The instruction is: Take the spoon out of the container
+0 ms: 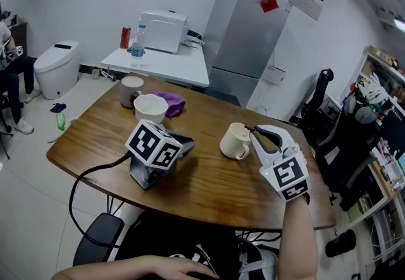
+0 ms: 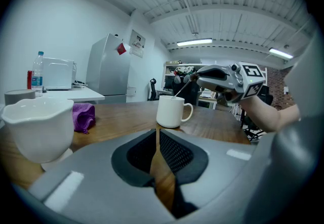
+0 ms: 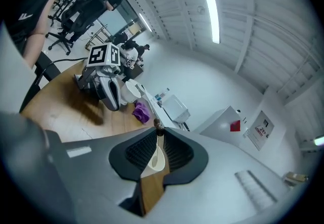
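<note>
Right gripper [image 1: 255, 130], at mug's [image 1: 235, 141] two o'clock, pinches spoon [image 3: 158, 128] handle-end — light, stiff, slippery; left gripper [image 2: 158, 138] closed, empty

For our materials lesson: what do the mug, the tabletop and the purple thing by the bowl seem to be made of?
Mug: probably glazed ceramic, cream, smooth, with a soft sheen.
Tabletop: wood or wood veneer, brown with visible grain, satin finish.
Purple thing: soft fabric, matte and crumpled into folds.
</note>
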`<state>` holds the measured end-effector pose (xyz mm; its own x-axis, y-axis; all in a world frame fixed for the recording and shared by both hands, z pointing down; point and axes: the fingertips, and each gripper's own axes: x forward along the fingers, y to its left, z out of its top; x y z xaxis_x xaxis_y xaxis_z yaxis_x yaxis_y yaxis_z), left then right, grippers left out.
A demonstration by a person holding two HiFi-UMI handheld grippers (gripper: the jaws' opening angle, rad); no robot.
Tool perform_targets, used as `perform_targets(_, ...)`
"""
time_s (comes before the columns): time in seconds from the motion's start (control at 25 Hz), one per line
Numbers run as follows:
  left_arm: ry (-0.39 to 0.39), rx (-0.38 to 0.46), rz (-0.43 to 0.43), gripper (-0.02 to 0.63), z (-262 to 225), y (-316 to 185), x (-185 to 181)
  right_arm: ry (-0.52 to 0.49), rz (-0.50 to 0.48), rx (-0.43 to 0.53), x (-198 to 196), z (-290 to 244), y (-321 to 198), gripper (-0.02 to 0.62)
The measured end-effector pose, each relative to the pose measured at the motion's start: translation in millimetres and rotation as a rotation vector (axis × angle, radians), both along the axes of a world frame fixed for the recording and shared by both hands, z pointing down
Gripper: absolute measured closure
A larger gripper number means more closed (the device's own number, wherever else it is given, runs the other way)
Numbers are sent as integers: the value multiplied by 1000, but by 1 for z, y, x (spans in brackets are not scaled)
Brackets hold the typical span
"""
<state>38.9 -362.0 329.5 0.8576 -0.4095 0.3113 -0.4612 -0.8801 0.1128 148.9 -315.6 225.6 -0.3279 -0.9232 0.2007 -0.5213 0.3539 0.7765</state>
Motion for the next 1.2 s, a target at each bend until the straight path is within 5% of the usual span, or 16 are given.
perform_targets(0.44, 0, -1, 0, 584, -1, -1, 0, -18, 52, 136, 19, -35, 11, 549)
perform_targets(0.84, 0, 0, 0, 584, -1, -1, 0, 34, 186, 50, 73, 11, 10, 549)
perform_targets(1.2, -1, -1, 1, 584, -1, -1, -2, 205, 240, -81, 97, 74, 12, 549)
